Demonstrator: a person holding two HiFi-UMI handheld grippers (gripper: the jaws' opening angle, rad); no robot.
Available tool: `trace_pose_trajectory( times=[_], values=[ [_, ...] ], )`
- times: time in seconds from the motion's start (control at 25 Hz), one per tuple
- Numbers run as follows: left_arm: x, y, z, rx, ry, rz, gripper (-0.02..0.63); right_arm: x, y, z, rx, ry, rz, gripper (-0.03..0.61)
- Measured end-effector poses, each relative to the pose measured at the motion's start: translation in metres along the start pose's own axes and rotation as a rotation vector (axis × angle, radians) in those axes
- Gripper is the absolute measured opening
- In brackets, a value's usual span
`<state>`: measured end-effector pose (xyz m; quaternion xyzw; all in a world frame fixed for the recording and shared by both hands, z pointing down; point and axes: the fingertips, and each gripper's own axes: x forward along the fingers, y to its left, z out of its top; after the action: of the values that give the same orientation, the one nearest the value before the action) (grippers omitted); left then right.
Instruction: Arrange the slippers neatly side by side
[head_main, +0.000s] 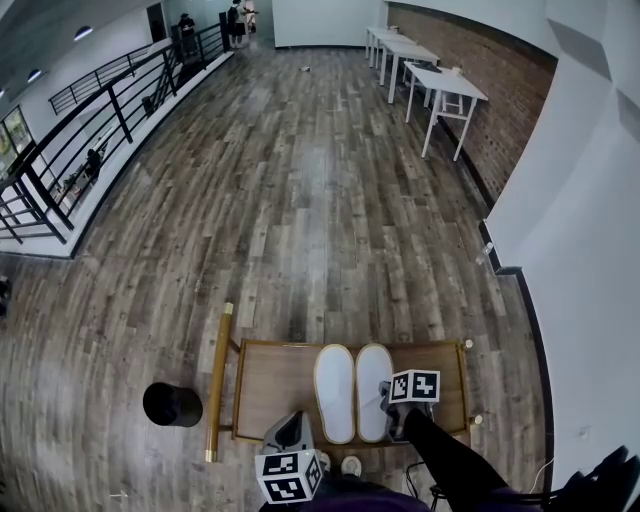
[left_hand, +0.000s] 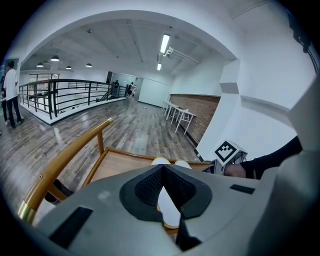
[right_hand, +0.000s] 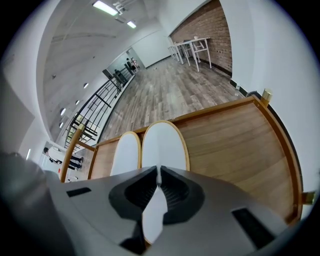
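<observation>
- The two white slippers lie sole-up and lengthwise in the middle of the wooden table (head_main: 270, 385). The left slipper (head_main: 335, 393) and the right slipper (head_main: 374, 390) have their long sides touching or very nearly so.
- Their toes point to the far edge and their heels to the near edge. In the head view the toes end level with each other, and the heels look level too, as far as the right tool lets them be seen.
- Both lie parallel to the side edges of the table. Bare wood shows to the left and to the right of the pair.
- The left tool (left_hand: 162, 166) sits at the near edge, just left of the left slipper's heel. Its jaws are drawn together at the tips and hold nothing; the white seen in the gap behind the tips is the slipper lying beyond.
- The right tool (right_hand: 159, 170) is over the heel end of the right slipper, at its outer side. Its jaws are likewise brought together, with only a thin white sliver between them. It looks closed on nothing, though a light touch on the heel cannot be ruled out.
- Judged from how the pair lies, the arranging looks done: side by side, aligned and straight on the table.
- At most a small nudge of the right heel may be left, and then both tools can be drawn clear of the near edge.
- A black bin (head_main: 172, 403) stands on the floor off the table's left side and plays no part.
</observation>
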<state>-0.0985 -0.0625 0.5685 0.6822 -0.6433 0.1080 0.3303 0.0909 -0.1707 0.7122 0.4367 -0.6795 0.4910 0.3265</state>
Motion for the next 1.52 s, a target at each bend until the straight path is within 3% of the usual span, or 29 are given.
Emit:
trace_pose_trajectory(
  times=[0.36, 0.96, 1.16, 1.52],
  values=[
    [0.002, -0.003, -0.002, 0.012, 0.003, -0.004, 0.000, 0.000, -0.001, -0.003, -0.012, 0.006, 0.000, 0.021],
    [0.013, -0.026, 0.005, 0.031, -0.011, -0.060, 0.000, -0.029, 0.006, -0.001, -0.030, -0.030, 0.087, 0.025],
    [0.020, -0.035, 0.010, 0.056, -0.021, -0.084, 0.000, -0.022, 0.010, -0.005, -0.021, -0.014, 0.161, 0.025],
    [0.010, -0.030, 0.005, 0.051, -0.011, -0.058, 0.000, -0.013, 0.013, -0.002, -0.151, 0.037, 0.124, 0.025]
  ],
)
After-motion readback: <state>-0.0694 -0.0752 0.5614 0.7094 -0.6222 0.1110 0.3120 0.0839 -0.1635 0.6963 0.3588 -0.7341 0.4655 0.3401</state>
